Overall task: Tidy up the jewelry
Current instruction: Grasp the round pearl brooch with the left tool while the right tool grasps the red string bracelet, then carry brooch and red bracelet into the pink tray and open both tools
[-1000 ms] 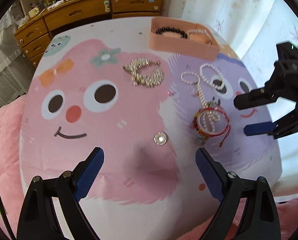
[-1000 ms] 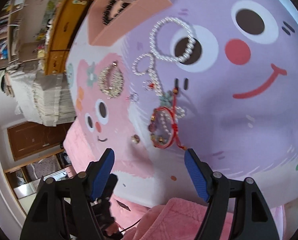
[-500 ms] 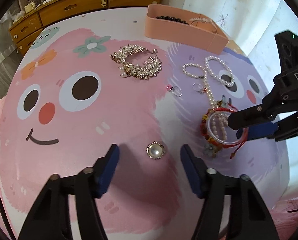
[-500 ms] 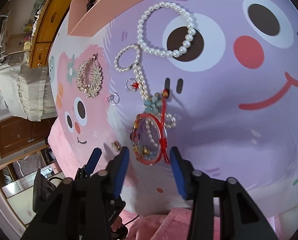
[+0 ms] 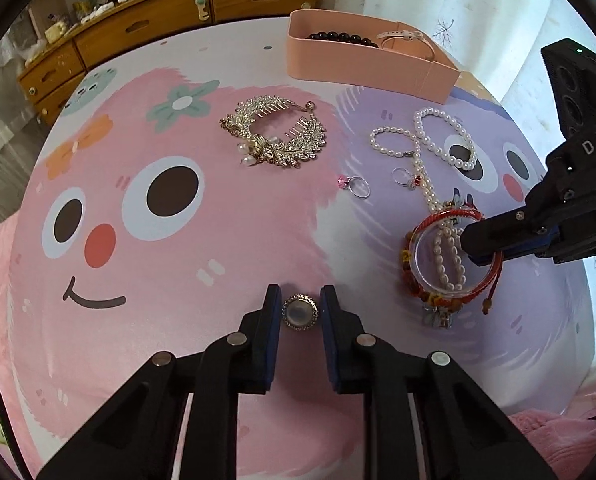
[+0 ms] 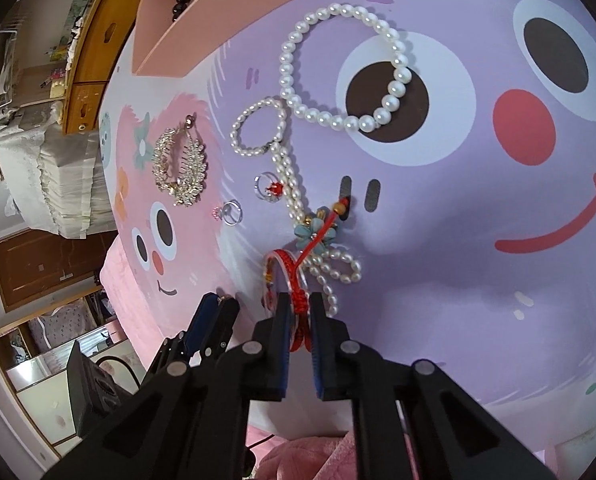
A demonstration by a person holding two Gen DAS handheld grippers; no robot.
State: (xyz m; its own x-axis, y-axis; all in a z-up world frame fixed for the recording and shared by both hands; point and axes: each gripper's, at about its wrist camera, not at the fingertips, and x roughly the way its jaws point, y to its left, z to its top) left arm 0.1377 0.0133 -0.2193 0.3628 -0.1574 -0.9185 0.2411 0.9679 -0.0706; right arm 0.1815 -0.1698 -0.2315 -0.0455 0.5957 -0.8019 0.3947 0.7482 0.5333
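1. Nearest to me, my left gripper [image 5: 300,312] has its two blue-padded fingers drawn in close on either side of one round pearl brooch [image 5: 300,312]. I cannot tell whether the pads actually touch its rim. The brooch lies flat on the cartoon mat [image 5: 178,280], well in front of the pink tray [image 5: 361,60], which I use as my landmark.
2. My right gripper [image 6: 298,312] is clamped on the knotted cord of one red string bracelet [image 6: 298,280]. It sits in front of the tray, to the right of the brooch.
3. That red bracelet overlaps one clear bangle [image 5: 417,248], one beaded charm bracelet [image 5: 429,300] and the looped end of one long pearl strand [image 5: 421,168], all in one pile.
4. Farther on toward the tray I count two rings: one with a pink stone [image 5: 357,187] and one with a red stone [image 5: 405,178], near each other and just beside the pearl strand.
5. One round pearl bracelet [image 5: 445,136] lies just in front of the tray's right end, touching the strand.
6. One gold leaf hair comb [image 5: 274,136] with pearls lies in front of the tray's left end, well apart from the pearls.
7. Inside the tray I count two pieces: one black bead bracelet [image 5: 337,37] and one pale pink strap [image 5: 405,36].
8. Behind the tray stands one wooden dresser [image 5: 158,24].
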